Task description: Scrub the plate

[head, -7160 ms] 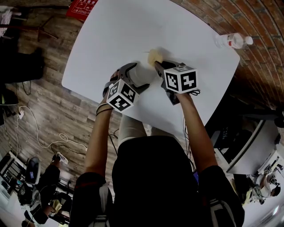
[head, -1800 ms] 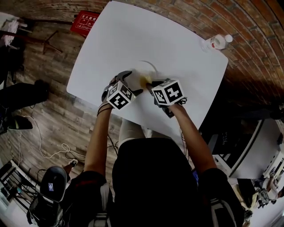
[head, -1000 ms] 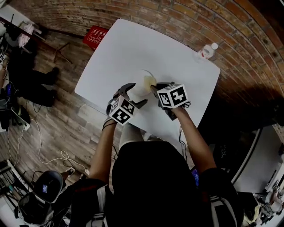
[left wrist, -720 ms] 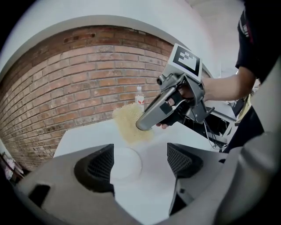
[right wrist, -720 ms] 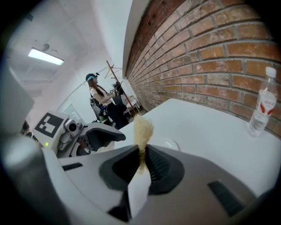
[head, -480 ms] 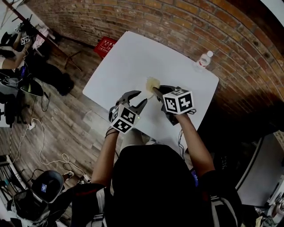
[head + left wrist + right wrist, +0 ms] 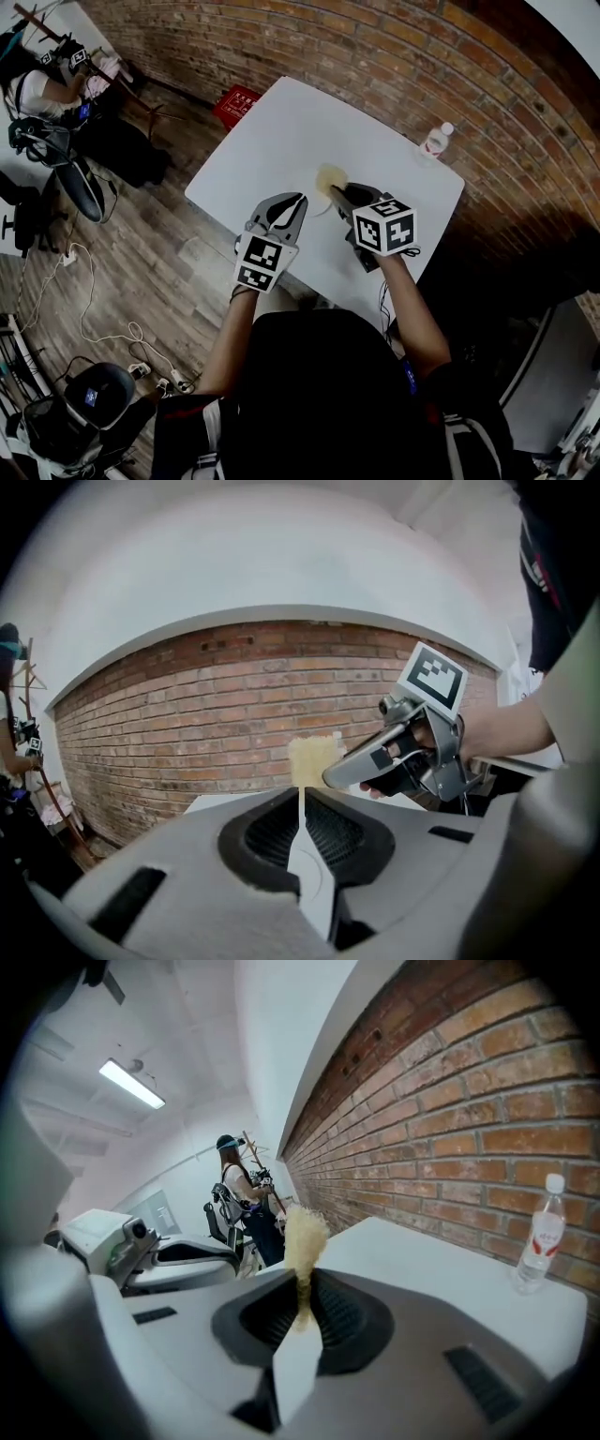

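Note:
My left gripper [image 7: 289, 204] is raised above the white table [image 7: 272, 131]. Its jaws have just been closing and now stand shut with nothing between them, as the left gripper view [image 7: 300, 808] confirms. My right gripper [image 7: 336, 191] hangs beside it, shut on a yellow sponge [image 7: 329, 176] that sticks up past the fingertips [image 7: 305, 1232]. The same sponge [image 7: 314, 759] and right gripper [image 7: 403, 761] show in the left gripper view. Only a faint rim of the white plate [image 7: 320, 208] shows on the table between the two grippers.
A water bottle [image 7: 433, 141] stands at the table's far right corner, also seen in the right gripper view [image 7: 536, 1237]. A brick wall [image 7: 394, 66] runs behind the table, with a red sign [image 7: 241, 101] at its foot. People with equipment [image 7: 47, 94] are at the far left.
Both grippers have risen off the table. The left jaws went from wide open to shut, empty. The sponge stayed in the right gripper. The head view tilted up toward the wall.

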Demonstrator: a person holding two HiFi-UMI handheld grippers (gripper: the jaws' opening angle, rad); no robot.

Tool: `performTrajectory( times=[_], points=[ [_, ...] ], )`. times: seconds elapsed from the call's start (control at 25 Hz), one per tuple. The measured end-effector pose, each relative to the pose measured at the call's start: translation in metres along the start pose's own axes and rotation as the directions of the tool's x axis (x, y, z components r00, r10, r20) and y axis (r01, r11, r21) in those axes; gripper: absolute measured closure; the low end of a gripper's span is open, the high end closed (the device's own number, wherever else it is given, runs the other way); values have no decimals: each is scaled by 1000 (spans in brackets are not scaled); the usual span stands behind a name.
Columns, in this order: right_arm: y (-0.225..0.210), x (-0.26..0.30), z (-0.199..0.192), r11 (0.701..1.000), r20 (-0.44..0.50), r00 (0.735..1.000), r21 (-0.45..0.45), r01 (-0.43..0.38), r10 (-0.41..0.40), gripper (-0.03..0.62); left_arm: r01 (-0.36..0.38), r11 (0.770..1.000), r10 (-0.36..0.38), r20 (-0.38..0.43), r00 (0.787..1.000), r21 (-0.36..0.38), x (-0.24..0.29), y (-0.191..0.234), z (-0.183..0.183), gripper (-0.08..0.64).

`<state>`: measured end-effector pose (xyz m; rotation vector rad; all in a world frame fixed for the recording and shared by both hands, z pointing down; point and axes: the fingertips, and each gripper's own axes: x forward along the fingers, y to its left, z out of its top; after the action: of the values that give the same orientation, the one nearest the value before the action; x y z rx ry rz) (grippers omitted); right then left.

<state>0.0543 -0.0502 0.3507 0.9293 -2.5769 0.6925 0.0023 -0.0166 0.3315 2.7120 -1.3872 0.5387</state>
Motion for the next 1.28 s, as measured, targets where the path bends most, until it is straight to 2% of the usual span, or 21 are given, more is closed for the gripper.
performTrajectory(
  times=[0.24, 0.52, 0.96, 1.2, 1.28],
  points=[
    [23, -9, 20, 999, 78, 997, 26, -23, 21, 551, 21, 991, -7, 111, 994, -129, -15, 12, 13, 531],
    [51, -12, 36, 1000, 133, 991, 22, 11, -14, 551, 53, 985, -30, 139, 990, -165, -42, 29, 17, 532],
    [96, -22, 34, 996, 210, 974, 10, 88, -88, 551, 120, 981, -84, 220, 972, -155, -84, 37, 30, 534],
    [122, -26, 37, 993, 244, 963, 1, 118, -115, 551, 105, 990, -79, 262, 962, -89, -107, 42, 40, 538],
    [133, -26, 40, 992, 252, 960, -9, 127, -120, 551, 114, 989, -85, 278, 957, -90, -116, 44, 44, 540]
  ],
)
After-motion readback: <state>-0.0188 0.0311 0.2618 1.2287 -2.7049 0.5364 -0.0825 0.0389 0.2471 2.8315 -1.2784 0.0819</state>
